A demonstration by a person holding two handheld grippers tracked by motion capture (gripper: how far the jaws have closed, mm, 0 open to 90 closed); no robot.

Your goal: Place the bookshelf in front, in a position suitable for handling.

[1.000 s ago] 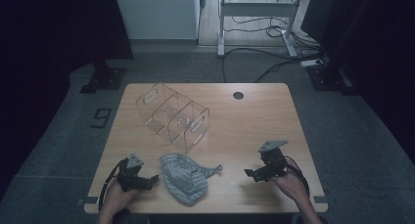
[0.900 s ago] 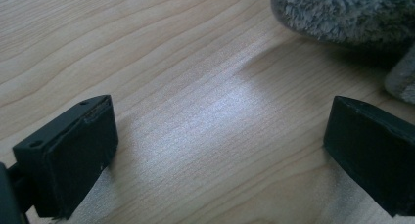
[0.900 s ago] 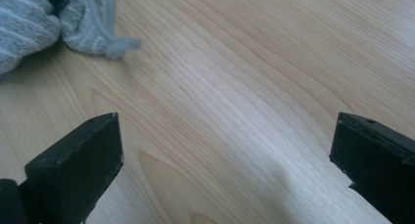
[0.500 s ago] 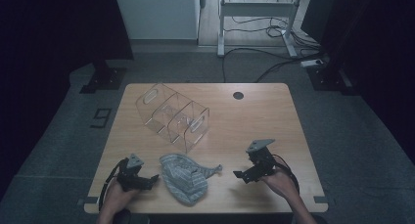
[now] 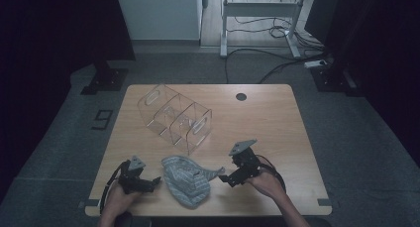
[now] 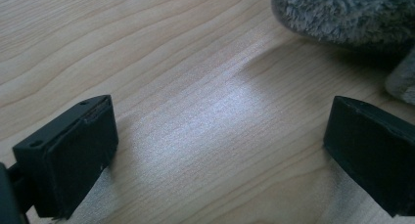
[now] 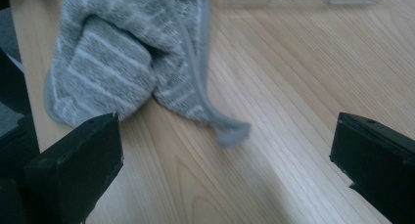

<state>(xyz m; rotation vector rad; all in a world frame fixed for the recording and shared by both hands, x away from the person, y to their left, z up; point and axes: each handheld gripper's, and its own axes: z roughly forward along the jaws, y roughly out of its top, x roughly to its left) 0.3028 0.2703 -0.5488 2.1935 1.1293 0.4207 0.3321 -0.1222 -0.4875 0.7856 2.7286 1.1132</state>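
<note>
A crumpled grey striped towel lies near the table's front edge, with one corner trailing to the right. My left gripper rests low on the wood just left of it, open, jaws bare; the towel's fuzzy edge sits beyond them. My right gripper is open and close to the trailing corner. In the right gripper view the towel and its corner tip lie ahead between the wide jaws, untouched.
A clear plastic organiser with several compartments stands at the back left of the wooden table. A round cable hole sits near the far edge. Dark floor, cables and a desk frame lie beyond.
My right gripper has moved left across the table toward the towel's trailing corner. The left gripper and the towel have stayed put.
</note>
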